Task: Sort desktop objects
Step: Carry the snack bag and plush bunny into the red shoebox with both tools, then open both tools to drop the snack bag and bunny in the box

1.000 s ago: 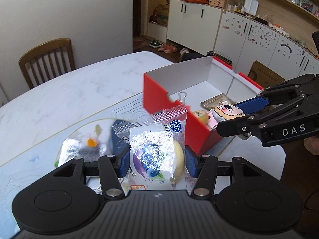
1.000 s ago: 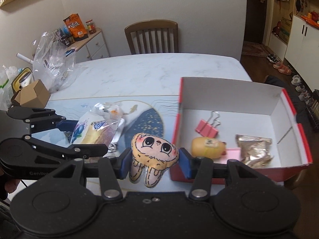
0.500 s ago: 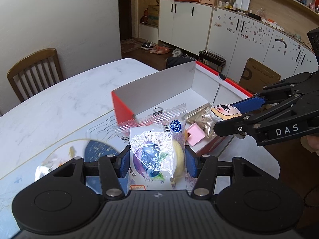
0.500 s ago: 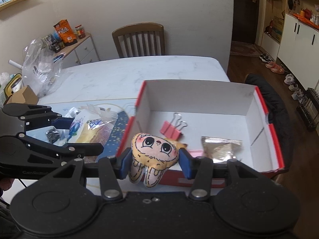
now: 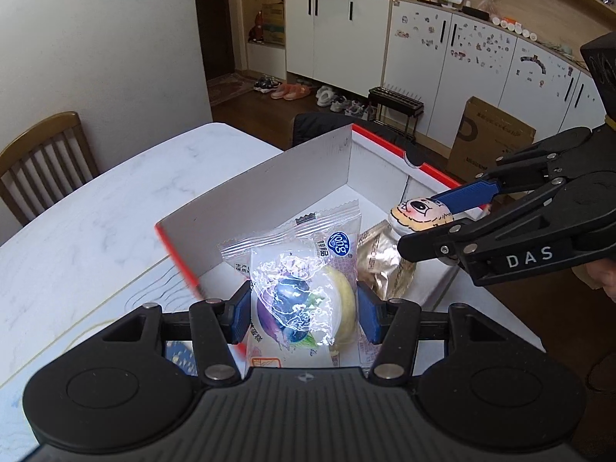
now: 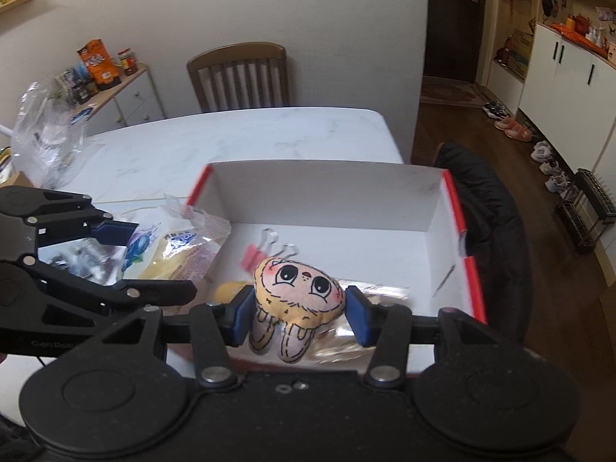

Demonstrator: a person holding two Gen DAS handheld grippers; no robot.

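Observation:
My left gripper (image 5: 304, 313) is shut on a clear-wrapped snack pack (image 5: 300, 296) with a yellow bun and blue print, held over the near-left corner of the red-and-white box (image 5: 269, 188). My right gripper (image 6: 299, 313) is shut on a small plush rabbit head (image 6: 298, 294), hanging above the box (image 6: 327, 192) floor. In the left wrist view the right gripper (image 5: 435, 227) comes in from the right with the plush (image 5: 421, 213). In the right wrist view the left gripper (image 6: 154, 258) and its pack (image 6: 173, 250) sit at the box's left wall.
Inside the box lie a pink binder clip (image 6: 256, 252), a yellow toy (image 6: 229, 292) and a gold foil packet (image 5: 381, 261). A wooden chair (image 6: 240, 73) stands behind the marble table (image 6: 231, 138). A dark-covered chair (image 6: 489, 208) is right of the box.
Both grippers have travelled sideways with their loads, from over the table mat to over the box. The box now fills the middle of both views. Neither grip has altered.

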